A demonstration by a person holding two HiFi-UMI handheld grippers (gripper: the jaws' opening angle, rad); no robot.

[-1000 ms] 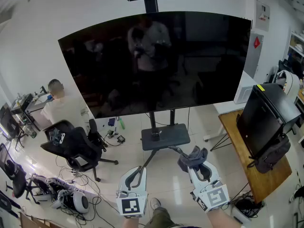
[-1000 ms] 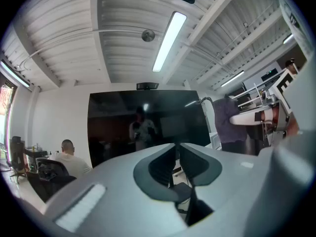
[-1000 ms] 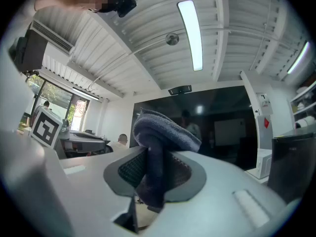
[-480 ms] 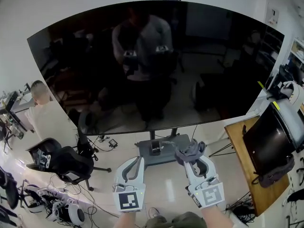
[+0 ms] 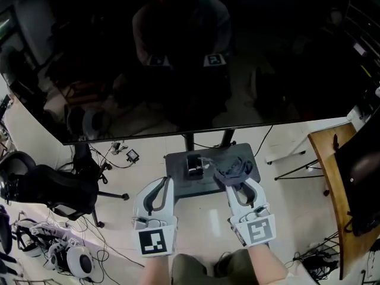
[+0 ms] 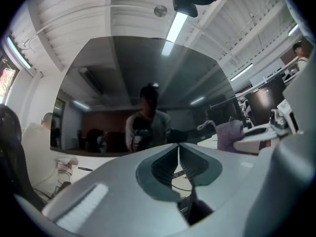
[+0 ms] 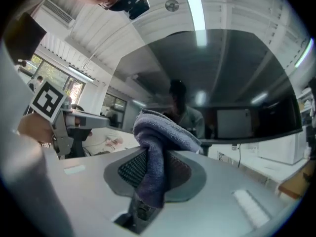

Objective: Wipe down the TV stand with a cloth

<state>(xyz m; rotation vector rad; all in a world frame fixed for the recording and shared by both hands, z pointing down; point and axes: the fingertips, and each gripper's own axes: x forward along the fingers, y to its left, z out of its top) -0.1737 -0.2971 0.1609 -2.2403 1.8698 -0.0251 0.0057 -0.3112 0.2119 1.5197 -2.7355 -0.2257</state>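
Below the dark television screen (image 5: pixel 190 58), the TV stand's grey tray (image 5: pixel 178 168) sits on its two posts, with both hand-held grippers pointed toward it from the near side. The right gripper (image 5: pixel 236 184) has its jaws clamped on a bunched grey-blue cloth (image 5: pixel 233 169), which in the head view lies over the tray's near right part; whether the cloth actually touches the tray cannot be told from above. The right gripper view shows the cloth (image 7: pixel 157 137) folded over and pinched between the ribbed pads of that gripper (image 7: pixel 150 169), a loose end hanging down toward the camera. The left gripper (image 5: pixel 167 183) reaches the tray's near left edge, and in its own view the left gripper (image 6: pixel 178 149) has its jaws pressed together with nothing between them. A small dark object, perhaps a device, rests on the tray (image 5: pixel 195 164) just behind the cloth. A black office chair (image 5: pixel 47 186) stands well to the tray's left, a wooden table (image 5: pixel 331 171) to its right.
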